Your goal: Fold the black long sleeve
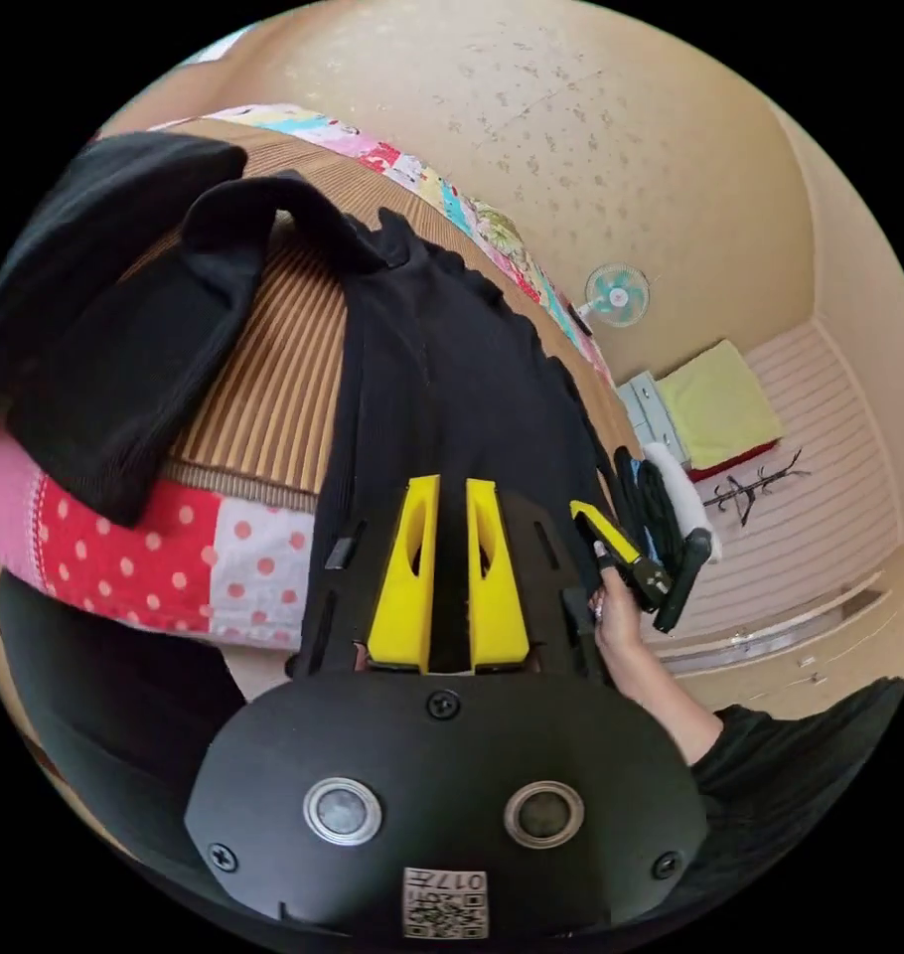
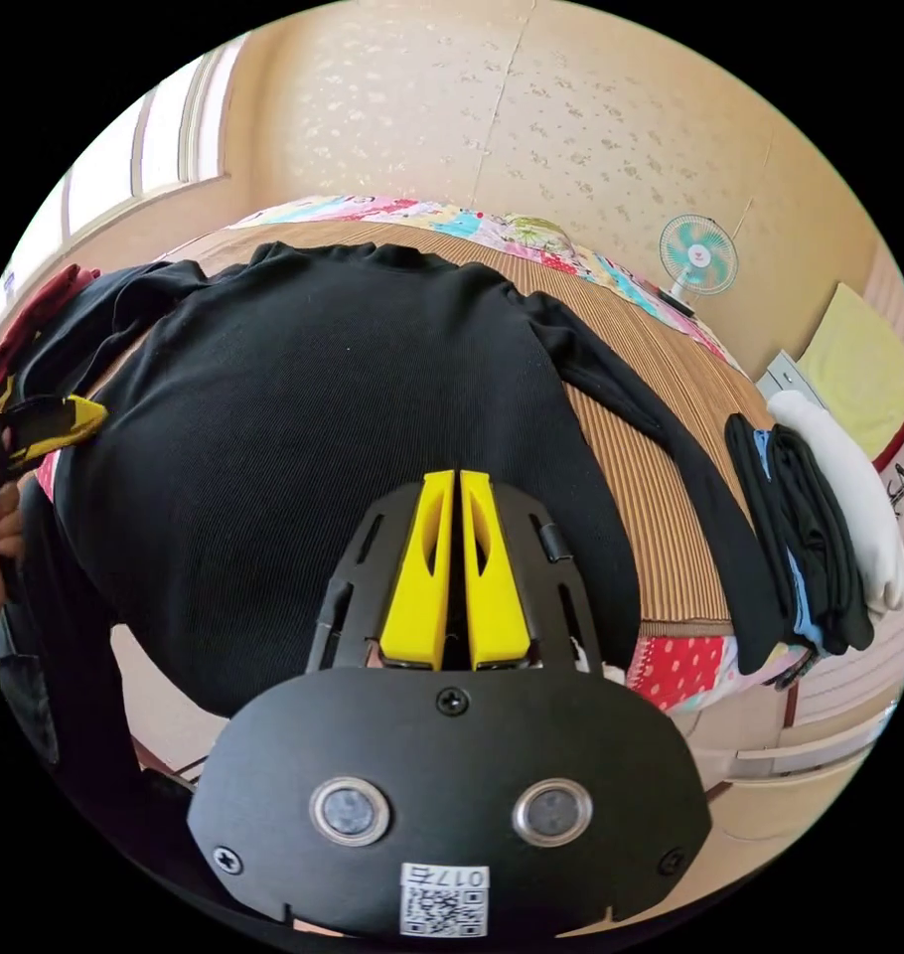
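The black long sleeve [image 2: 323, 397] lies front-down across a brown striped mat [image 2: 641, 467] on a bed, its lower part hanging over the near edge. One sleeve [image 2: 671, 437] stretches out toward the right. In the left gripper view the shirt [image 1: 442, 378] runs away from me, with its other sleeve [image 1: 104, 328] bunched at the left. My left gripper [image 1: 452, 482] is shut on the hem, black cloth between its yellow jaws. My right gripper [image 2: 457, 475] is shut on the hem further along. Each shows in the other's view: right gripper [image 1: 611, 542], left gripper [image 2: 65, 417].
A stack of folded dark and white clothes [image 2: 820, 517] sits at the mat's right end. A patchwork quilt with red dotted squares [image 1: 124, 556] covers the bed side. A small fan [image 2: 697, 255] stands by the far wall. A person's hand [image 1: 621, 616] holds the right gripper.
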A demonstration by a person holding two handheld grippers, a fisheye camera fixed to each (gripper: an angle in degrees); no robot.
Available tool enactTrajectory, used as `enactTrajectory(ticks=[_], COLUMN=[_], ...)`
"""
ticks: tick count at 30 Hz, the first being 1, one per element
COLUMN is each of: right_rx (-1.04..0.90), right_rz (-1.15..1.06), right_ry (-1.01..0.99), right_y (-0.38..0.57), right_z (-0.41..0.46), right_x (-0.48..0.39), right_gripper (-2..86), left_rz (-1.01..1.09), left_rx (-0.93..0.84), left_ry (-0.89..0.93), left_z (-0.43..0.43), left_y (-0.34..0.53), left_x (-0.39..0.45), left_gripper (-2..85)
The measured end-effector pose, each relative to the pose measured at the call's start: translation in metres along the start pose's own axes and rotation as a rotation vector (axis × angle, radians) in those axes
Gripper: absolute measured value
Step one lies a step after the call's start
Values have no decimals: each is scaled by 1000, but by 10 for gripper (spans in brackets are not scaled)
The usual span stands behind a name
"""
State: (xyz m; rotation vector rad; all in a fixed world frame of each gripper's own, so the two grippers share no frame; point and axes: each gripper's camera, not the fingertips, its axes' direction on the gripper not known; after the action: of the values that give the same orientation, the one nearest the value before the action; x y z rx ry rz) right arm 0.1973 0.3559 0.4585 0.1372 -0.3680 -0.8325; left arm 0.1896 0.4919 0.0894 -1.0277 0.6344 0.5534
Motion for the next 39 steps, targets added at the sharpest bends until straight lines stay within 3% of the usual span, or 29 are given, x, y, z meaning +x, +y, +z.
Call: enactTrajectory(ticks=[3, 6, 9, 15, 20, 24, 28, 32, 36, 39], right_rx=[12, 4, 41, 12, -4, 5, 16, 30, 59, 79], right_rz=[9, 87, 163, 134, 143, 188, 226, 264, 282, 294], right_ry=[-9, -78, -147, -127, -166, -242, -272, -307, -345, -372], right_y=[12, 17, 32, 41, 50, 62, 72, 81, 93, 101], right_z=[2, 4, 4, 0, -8, -16, -27, -37, -51, -62], right_x=[9, 31, 54, 74, 104, 139, 166, 190, 217, 236], right_gripper=[15, 15, 14, 13, 13, 13, 13, 13, 13, 12], left_rz=[-260, -367, -425, -446, -301, 84, 259, 63, -216, -427], left_rx=[222, 339, 255, 128, 22, 86, 338, 472, 711, 704], left_ry=[99, -17, -234, -323, -398, -399, -452, -495, -284, -193], left_z=[-78, -143, -166, -159, -195, -268, -391, -479, -525, -516], left_y=[19, 19, 6, -16, -32, -70, -83, -55, 63, 131], left_x=[-57, -90, -105, -120, -85, 13, 54, -8, -118, -180], left_gripper=[99, 123, 131, 77, 29, 26, 35, 62, 79, 115])
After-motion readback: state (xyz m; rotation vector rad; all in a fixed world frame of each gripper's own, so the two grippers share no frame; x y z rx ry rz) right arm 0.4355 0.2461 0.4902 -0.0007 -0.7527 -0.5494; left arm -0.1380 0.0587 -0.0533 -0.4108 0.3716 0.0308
